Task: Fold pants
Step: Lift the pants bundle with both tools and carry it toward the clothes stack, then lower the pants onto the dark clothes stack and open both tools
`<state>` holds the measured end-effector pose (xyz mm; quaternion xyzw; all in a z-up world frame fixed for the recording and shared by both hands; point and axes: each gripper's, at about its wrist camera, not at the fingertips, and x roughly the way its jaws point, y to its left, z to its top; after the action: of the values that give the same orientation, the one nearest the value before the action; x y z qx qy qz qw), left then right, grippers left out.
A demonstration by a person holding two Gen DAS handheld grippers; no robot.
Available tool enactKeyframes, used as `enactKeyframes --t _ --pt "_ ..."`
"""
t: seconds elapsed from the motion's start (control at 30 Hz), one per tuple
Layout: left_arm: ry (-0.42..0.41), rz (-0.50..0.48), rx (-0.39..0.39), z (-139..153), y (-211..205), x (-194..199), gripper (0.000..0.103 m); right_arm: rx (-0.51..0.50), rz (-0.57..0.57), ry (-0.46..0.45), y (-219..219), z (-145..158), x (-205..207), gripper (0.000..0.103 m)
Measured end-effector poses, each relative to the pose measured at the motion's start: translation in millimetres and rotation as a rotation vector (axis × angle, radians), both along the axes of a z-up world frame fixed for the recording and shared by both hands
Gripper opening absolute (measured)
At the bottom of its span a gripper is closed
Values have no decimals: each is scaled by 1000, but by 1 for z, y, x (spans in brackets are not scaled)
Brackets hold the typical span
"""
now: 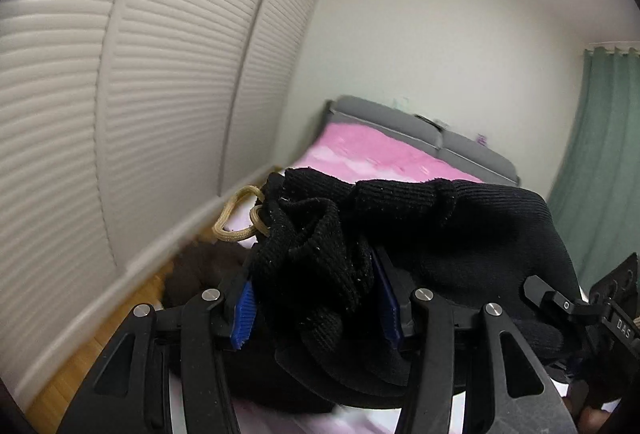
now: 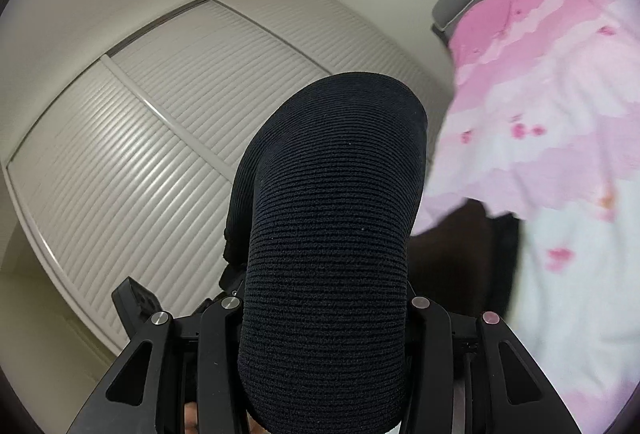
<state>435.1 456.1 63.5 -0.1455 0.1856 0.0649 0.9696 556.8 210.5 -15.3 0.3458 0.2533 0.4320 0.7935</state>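
Black ribbed knit pants point(image 1: 320, 254) with a tan drawstring point(image 1: 236, 212), bunched, seemingly lifted above the bed

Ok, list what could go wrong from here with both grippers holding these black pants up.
1. The left gripper pinches only a bunched wad of the black pants between its blue pads; the wad could slip out, or the fold come out uneven.
2. The tan drawstring hangs loose in a loop and might snag or end up outside the fold.
3. Fabric drapes over the right gripper, hiding its fingertips, so that grip is hard to judge.

One pair of black knit pants point(image 1: 320, 254), two hand-held grippers point(image 1: 316, 310), one bed point(image 1: 380, 154), three louvered doors point(image 1: 168, 74), one green curtain point(image 1: 600, 162).
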Motion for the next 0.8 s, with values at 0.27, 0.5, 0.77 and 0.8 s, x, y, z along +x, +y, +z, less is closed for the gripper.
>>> enactKeyframes --t 0.27,0.5,0.77,0.8 --pt "76 87 8 -71 75 74 51 -81 19 102 78 -77 72 44" --pt "91 114 10 -130 76 90 61 -154 -26 129 74 -129 77 47" --pt "121 135 142 -110 56 88 73 -361 -117 87 77 -93 67 71" --pt "120 151 182 -103 50 82 83 -396 -143 80 74 -84 64 79"
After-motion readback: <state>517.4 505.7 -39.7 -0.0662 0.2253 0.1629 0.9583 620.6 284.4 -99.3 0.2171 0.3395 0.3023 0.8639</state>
